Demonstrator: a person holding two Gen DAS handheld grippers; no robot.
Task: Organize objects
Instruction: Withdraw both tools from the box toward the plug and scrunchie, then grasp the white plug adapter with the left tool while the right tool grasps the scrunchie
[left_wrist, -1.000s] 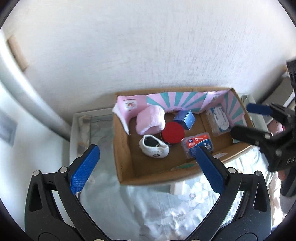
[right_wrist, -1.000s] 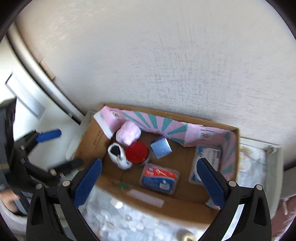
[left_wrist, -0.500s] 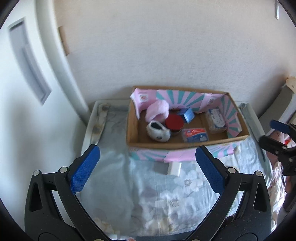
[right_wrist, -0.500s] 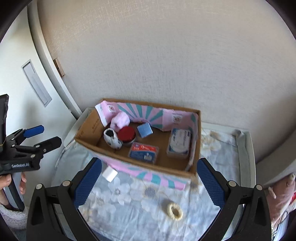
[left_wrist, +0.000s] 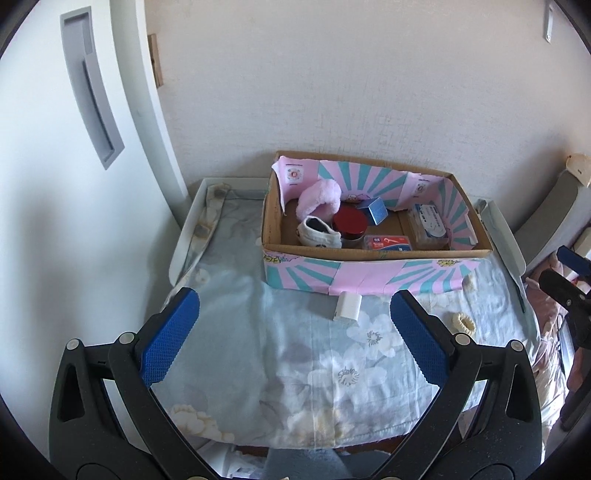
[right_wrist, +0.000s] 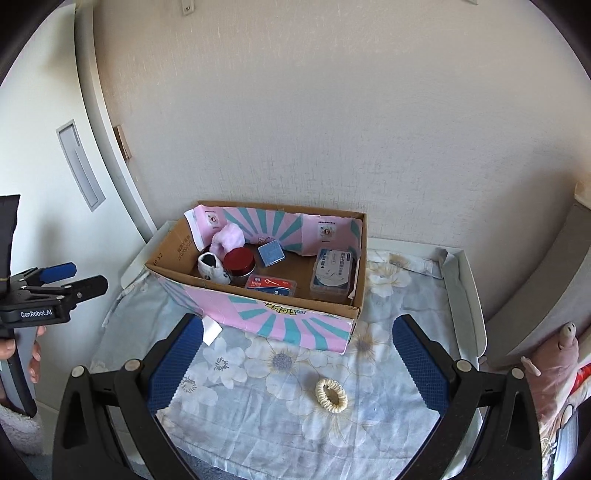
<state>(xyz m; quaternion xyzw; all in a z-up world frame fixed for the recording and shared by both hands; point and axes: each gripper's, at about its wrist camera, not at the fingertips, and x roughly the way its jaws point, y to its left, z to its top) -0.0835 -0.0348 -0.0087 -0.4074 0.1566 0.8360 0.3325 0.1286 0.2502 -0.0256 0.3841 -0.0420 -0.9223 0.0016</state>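
Before the box (right_wrist: 295, 325) | both tools wide, empty | white block (right_wrist: 211, 331) half hidden behind right tool's finger (right_wrist: 173, 363)

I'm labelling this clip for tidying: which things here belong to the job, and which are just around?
Job:
cardboard box holding small items
white case on the cloth
scrunchie on the cloth
left gripper, right gripper, both open

Just around:
floral cloth
plush toy
wall
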